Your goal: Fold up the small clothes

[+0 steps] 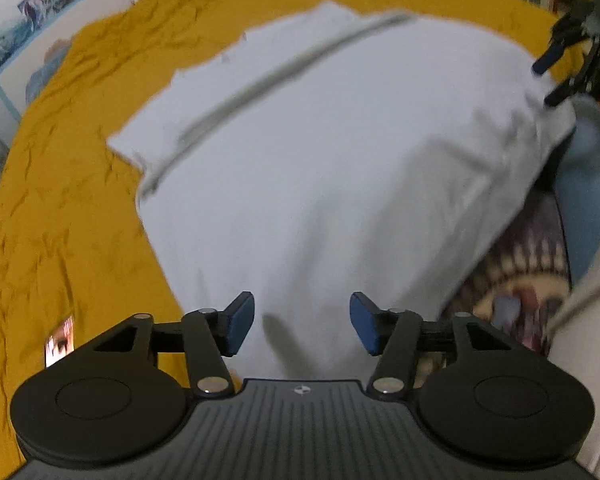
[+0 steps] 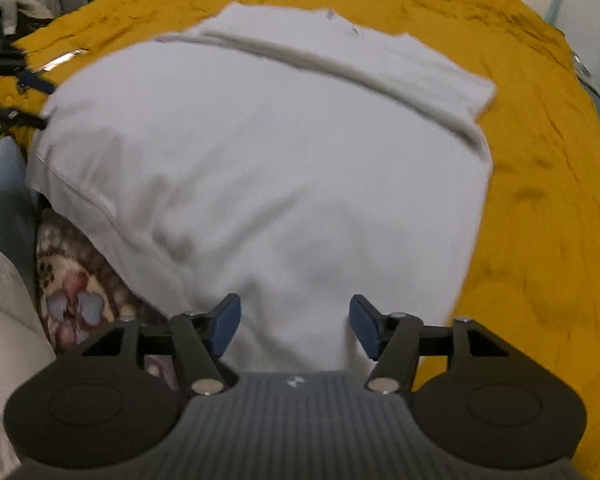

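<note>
A white garment [image 1: 320, 152] lies spread on a yellow bedsheet [image 1: 60, 200], a folded band running across its far part. My left gripper [image 1: 302, 326] hangs open over the garment's near edge, and its blue pads touch no cloth. At the garment's right corner in the left wrist view, my right gripper [image 1: 548, 80] has its fingers apart. The right wrist view shows the same garment [image 2: 260, 160] on the sheet [image 2: 540, 200]. There my right gripper [image 2: 295, 328] stands open above the near hem, with nothing pressed between the pads. My left gripper [image 2: 32, 100] shows at the garment's left corner.
A patterned animal-print fabric [image 1: 512, 280] [image 2: 76, 280] pokes out from under the garment's near corner, beside something pale blue [image 1: 588, 200]. A small picture card [image 1: 60, 340] and a shiny strip [image 2: 60, 60] lie on the sheet. Beige cloth [image 2: 0, 320] fills the near left.
</note>
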### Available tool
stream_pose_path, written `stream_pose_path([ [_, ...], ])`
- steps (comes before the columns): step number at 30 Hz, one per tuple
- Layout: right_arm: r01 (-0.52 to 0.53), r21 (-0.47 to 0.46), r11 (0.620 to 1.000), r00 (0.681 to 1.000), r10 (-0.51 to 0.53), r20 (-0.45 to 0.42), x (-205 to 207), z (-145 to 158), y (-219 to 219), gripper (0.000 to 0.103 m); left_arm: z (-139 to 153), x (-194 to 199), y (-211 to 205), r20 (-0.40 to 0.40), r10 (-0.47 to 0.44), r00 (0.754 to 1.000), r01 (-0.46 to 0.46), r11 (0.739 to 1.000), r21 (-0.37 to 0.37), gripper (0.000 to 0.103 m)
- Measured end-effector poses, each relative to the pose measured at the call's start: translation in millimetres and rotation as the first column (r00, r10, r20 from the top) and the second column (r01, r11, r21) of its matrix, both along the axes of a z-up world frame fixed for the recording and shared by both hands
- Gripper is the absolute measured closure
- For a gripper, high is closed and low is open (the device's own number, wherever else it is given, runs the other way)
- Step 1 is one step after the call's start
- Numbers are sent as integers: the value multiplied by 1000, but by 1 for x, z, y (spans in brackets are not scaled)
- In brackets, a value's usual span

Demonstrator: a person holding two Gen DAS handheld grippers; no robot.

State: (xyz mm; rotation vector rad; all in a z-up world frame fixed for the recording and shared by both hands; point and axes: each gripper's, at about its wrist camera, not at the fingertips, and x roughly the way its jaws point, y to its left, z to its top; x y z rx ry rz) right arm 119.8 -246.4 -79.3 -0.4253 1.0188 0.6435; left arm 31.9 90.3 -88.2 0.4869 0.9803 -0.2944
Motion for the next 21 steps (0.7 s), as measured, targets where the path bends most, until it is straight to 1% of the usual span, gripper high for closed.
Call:
stream_pose_path([
  [2,25,-20,999,1000,-26,-12,-5,-7,-9,45,-9,-10,-2,-16,-11,1000,12,999,46,37],
  [3,20,-41,999,1000,-21,-11,-10,-10,-12,42,-14,-17,-6,-23,-27,999,29,997,78,37],
  [4,4,-63,998,1000,-4,-5,-15,-13,-13,37,-20,-22,-10,-34,-46,998,50,993,108,37],
  [6,-41,-118,992,999,44,22,-27,-19,-12,34,-29,-33,-15,-59,-69,996,78,984,157,36],
  [7,-48,-143,989,998,54,36,-32,-20,-12,34,-33,-36,-14,-67,-65,996,75,984,161,35],
  [8,-49,-152,987,998,55,41,-35,-20,-15,33,-34,-41,-10,-72,-46,996,57,987,151,34],
  [10,-14,-124,992,1000,17,24,-32,-19,-23,33,-38,-42,3,-82,26,996,-17,993,115,32],
  [12,78,-68,995,996,-81,-40,-25,-20,-40,33,-42,-40,15,-92,101,991,-95,993,71,32],
  [14,158,-39,987,983,-161,-91,-16,-25,-54,35,-46,-37,21,-120,140,983,-139,990,15,32],
  [15,185,-30,982,976,-187,-110,-13,-28,-59,39,-48,-34,24,-131,150,980,-153,988,-11,32],
  [16,209,-19,978,969,-209,-128,-10,-30,-62,43,-50,-32,25,-136,156,978,-160,987,-22,33],
  [17,233,-3,973,961,-231,-151,-8,-32,-66,45,-52,-28,25,-141,161,977,-166,986,-27,33],
  [18,246,10,969,956,-241,-167,-6,-34,-67,48,-53,-26,23,-147,167,975,-173,985,-28,35],
  [19,256,21,967,952,-248,-181,-5,-36,-67,49,-56,-23,23,-152,175,973,-182,983,-30,42],
  [20,264,28,964,948,-253,-193,-3,-37,-68,51,-57,-20,24,-160,184,970,-192,981,-39,58],
  [21,268,29,963,945,-257,-201,-2,-39,-67,62,-58,-17,26,-179,194,965,-206,977,-55,68],
])
